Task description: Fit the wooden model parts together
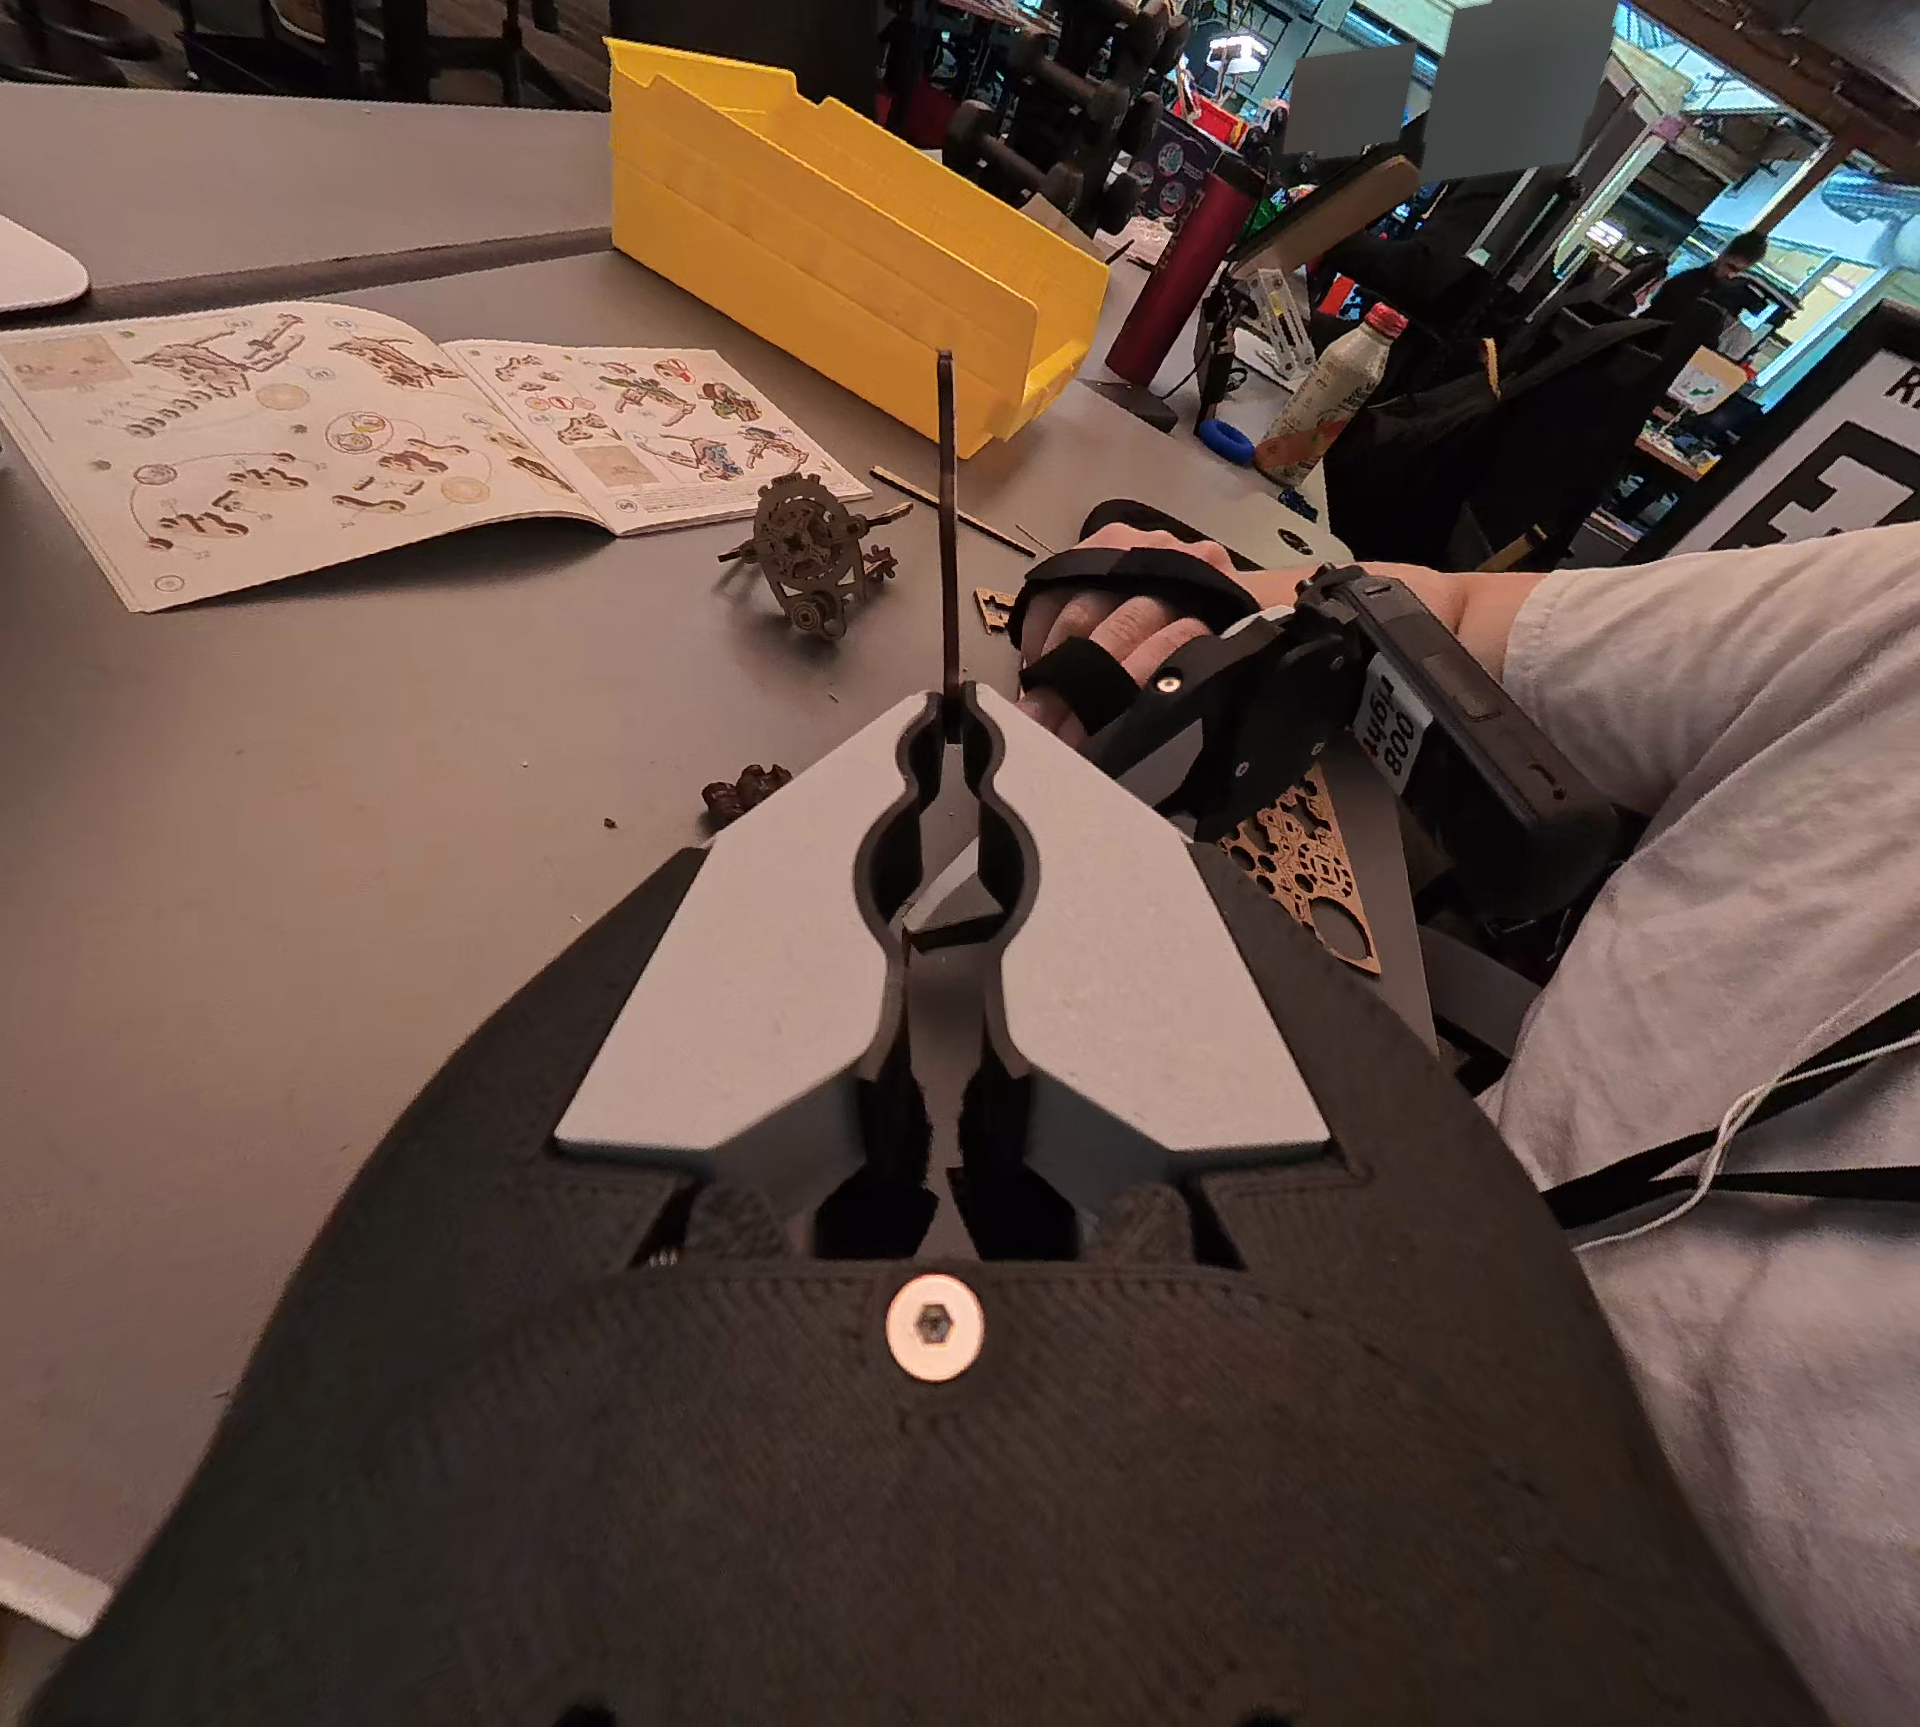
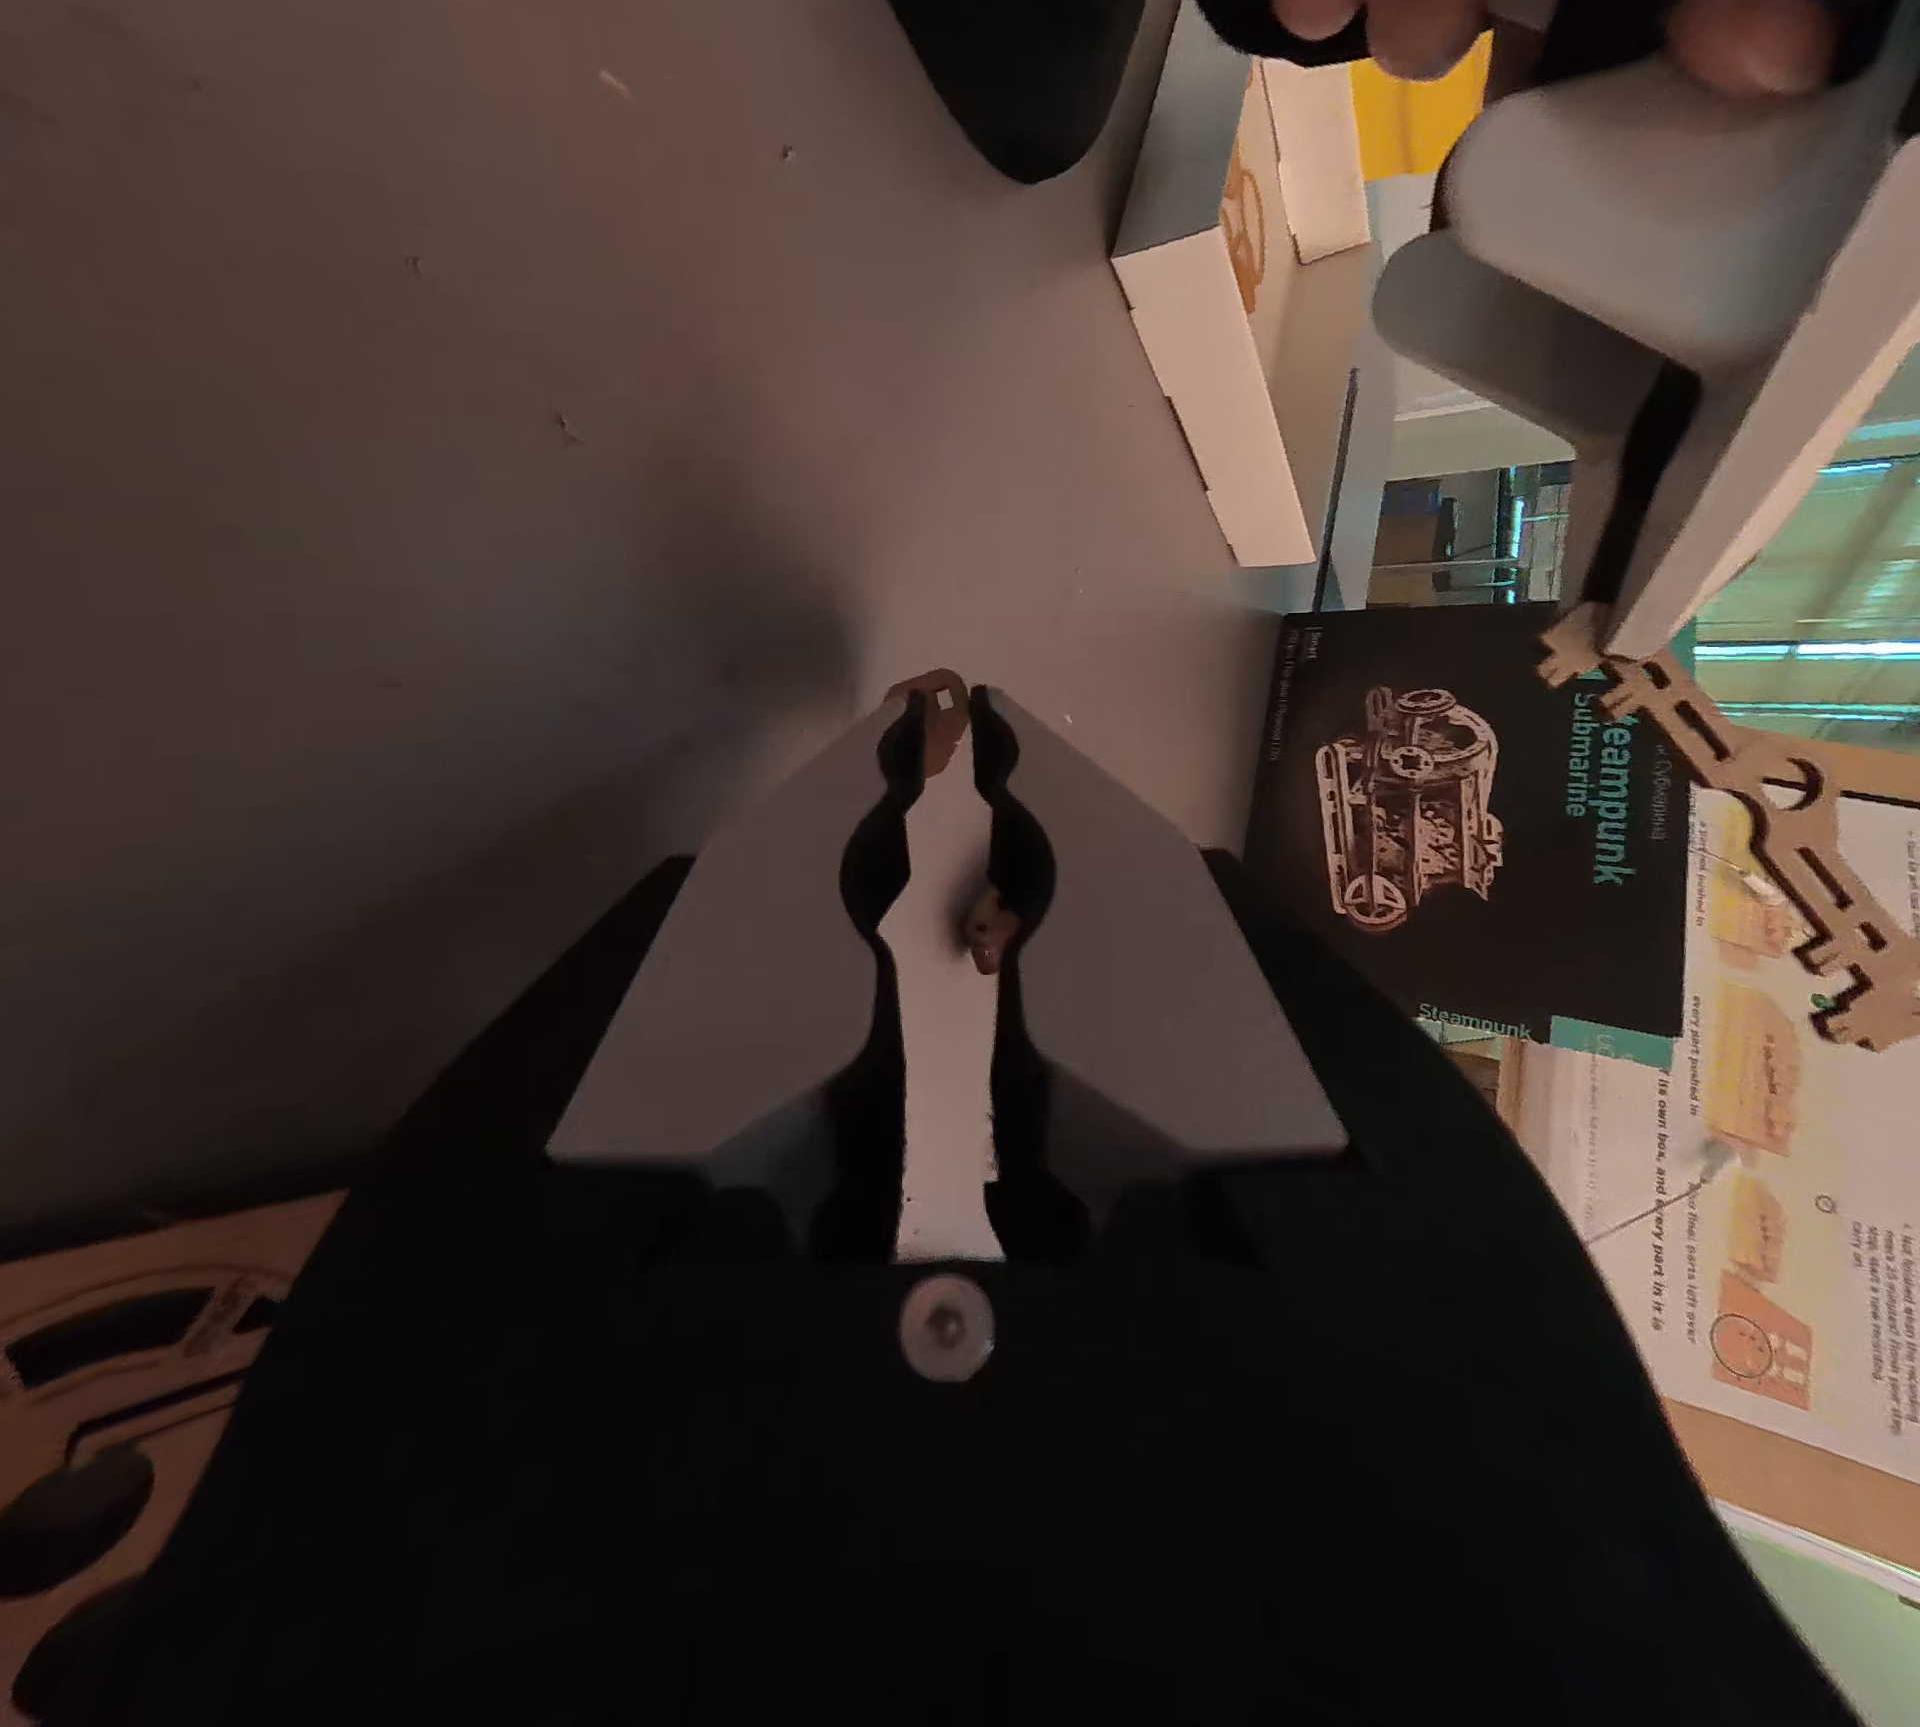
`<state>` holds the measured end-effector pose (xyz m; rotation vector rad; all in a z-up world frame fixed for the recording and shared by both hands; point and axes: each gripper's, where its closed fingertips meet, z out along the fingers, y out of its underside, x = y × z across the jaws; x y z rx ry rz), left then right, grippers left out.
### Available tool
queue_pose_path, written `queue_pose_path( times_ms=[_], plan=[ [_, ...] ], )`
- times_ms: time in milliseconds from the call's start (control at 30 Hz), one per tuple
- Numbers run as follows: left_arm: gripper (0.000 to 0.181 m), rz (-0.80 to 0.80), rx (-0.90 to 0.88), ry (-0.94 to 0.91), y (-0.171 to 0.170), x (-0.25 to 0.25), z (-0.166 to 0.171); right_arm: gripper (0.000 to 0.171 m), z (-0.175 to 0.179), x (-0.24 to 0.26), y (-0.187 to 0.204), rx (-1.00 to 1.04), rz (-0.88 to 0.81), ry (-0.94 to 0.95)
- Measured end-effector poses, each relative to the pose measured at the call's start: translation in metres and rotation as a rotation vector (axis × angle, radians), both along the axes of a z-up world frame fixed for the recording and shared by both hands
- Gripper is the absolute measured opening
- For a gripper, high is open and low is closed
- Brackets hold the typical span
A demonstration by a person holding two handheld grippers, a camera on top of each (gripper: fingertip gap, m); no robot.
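Note:
My left gripper (image 1: 951,709) is shut on a thin slotted wooden strip (image 1: 945,534), seen edge-on and standing up from the tips. In the right wrist view the same strip (image 2: 1714,799) sticks out of the left gripper (image 2: 1623,633) at the upper right, above the table. My right gripper (image 2: 940,706) points down at the grey table (image 2: 468,327) and is shut on a small brown wooden piece (image 2: 940,721) with a square hole. Another small brown piece (image 2: 987,929) lies under its fingers. A dark wooden gear assembly (image 1: 810,555) stands on the table beyond the strip.
An open instruction booklet (image 1: 364,441) lies at the left and a yellow bin (image 1: 831,223) behind it. A gloved hand (image 1: 1122,628) holds the right gripper's handle. A cut-out wooden sheet (image 1: 1299,856), a black leaflet (image 2: 1455,825), a white box (image 2: 1216,389) and small dark bits (image 1: 743,789) lie nearby. The left gripper's tips are roughly 10 cm from the right gripper's. From the right gripper's tips to the dark wooden gear assembly (image 1: 810,555) is close to 15 cm.

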<state>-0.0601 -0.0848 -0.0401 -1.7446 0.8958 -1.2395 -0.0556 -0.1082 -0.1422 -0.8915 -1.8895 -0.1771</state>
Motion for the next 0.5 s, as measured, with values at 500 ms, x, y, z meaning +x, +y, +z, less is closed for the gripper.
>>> queue_pose_path(
  times_ms=[500],
  plan=[
    [0.001,-0.031,-0.015,-0.039,-0.005,0.003,0.006,0.007,-0.001,0.014,-0.015,-0.661,-0.215,0.186]
  ],
)
